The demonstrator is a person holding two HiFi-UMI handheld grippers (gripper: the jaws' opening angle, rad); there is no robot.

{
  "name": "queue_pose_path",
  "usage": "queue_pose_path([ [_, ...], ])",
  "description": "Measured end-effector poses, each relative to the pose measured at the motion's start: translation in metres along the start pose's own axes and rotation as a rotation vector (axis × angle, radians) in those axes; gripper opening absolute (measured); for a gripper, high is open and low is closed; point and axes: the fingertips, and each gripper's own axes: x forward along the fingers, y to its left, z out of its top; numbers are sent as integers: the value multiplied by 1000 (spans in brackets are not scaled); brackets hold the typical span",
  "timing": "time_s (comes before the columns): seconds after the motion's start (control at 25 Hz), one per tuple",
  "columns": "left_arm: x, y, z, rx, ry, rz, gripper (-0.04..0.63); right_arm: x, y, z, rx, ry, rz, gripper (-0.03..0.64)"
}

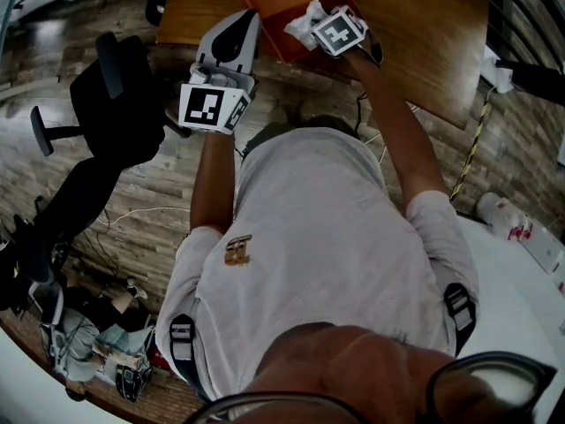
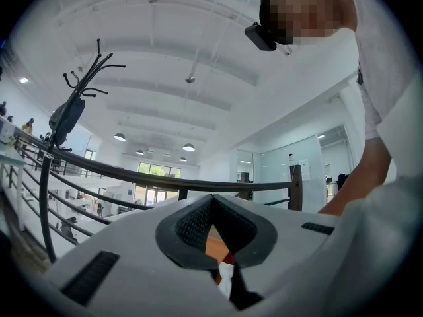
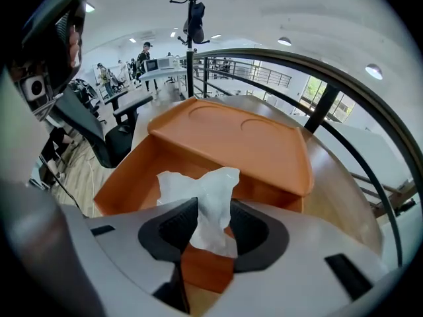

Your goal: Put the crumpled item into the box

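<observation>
Between the released, spread fingers (image 3: pixel 173 231) of the right gripper (image 3: pixel 213 233): crumpled item (image 3: pixel 201 189), a white tissue, unpinched, at the near rim of the open orange box (image 3: pixel 125 177). Probably featherlight, soft, shapeless and unbreakable, best nipped at the bunched middle, apt to cling or drift rather than drop. Left gripper (image 2: pixel 213 207) clenched on nothing, near the box's left; beyond, brown wooden counter (image 1: pixel 424 34) under the box, then black office chair (image 1: pixel 115 87) on plank floor (image 1: pixel 168 193), curved dark railing (image 3: pixel 330 104), coat stand (image 3: pixel 192 12), bright open office.

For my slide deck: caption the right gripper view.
Crumpled white tissue sits between the right gripper's jaws, over the open orange box.
</observation>
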Motion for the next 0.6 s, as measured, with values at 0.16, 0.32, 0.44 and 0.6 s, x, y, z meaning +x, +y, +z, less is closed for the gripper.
queue_pose_path([
  [0.16, 0, -1, -4, -1, 8, -4, 20, 6, -1, -9, -30, 47, -17, 167],
  [0.32, -1, -1, -4, -1, 15, -2, 20, 5, -8, -6, -71, 41, -55, 175],
  [0.44, -3, 0, -6, -1, 20, 1, 20, 7, -11, -7, -95, 49, -76, 183],
  [0.6, -5, 1, -8, -1, 28, 3, 20, 8, -11, -3, -148, 50, -107, 193],
])
